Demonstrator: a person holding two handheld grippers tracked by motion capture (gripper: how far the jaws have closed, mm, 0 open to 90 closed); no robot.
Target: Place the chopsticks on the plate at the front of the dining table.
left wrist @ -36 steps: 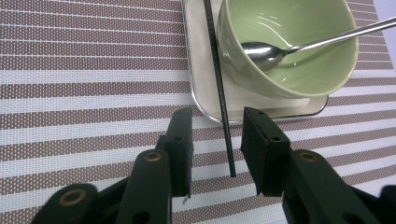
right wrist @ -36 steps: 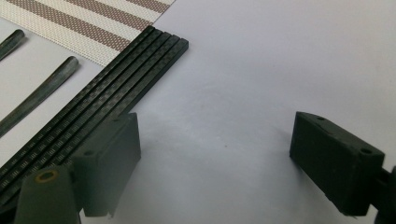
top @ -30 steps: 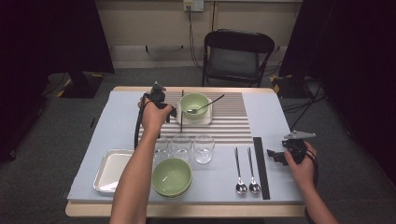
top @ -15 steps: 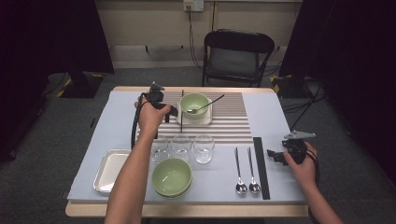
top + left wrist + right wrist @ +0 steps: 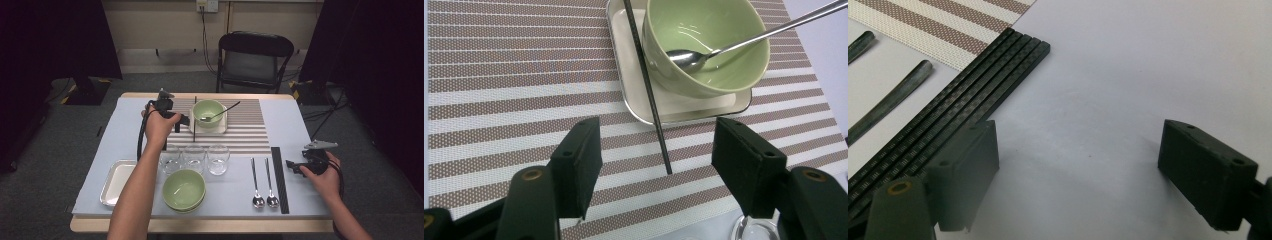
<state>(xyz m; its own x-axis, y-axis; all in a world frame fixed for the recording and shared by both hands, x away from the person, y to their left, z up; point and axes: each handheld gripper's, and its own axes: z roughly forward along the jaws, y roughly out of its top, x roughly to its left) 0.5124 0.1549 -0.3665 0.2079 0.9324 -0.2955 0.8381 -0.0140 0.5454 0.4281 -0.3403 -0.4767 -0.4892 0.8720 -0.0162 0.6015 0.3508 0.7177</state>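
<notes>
- Far left on the desk (image 5: 100, 150): an empty shallow metal tray (image 5: 116, 181) near the front edge, with two stacked pale green bowls (image 5: 184, 190) just to its right.
- Left claw (image 5: 181, 121) sits over the brown-and-white striped placemat (image 5: 499, 75). Its jaws have just been opening and stand wide apart, gripping nothing.
- The single thin black chopstick (image 5: 647, 85) lies between those jaws but isn't touched. Its far part rests on the small white square tray (image 5: 684, 102), and its near tip is on the mat.
- On that tray sits a light green ceramic bowl (image 5: 704, 45) with a long metal spoon (image 5: 744, 37) leaning in it.
- Three clear drinking glasses (image 5: 195, 159) stand in a row in front of the mat.
- Next come two steel spoons (image 5: 264, 181), then a bundle of black chopsticks (image 5: 948, 125).
- Right claw (image 5: 1078, 170) is wide open and empty, over bare desk just right of that bundle.
</notes>
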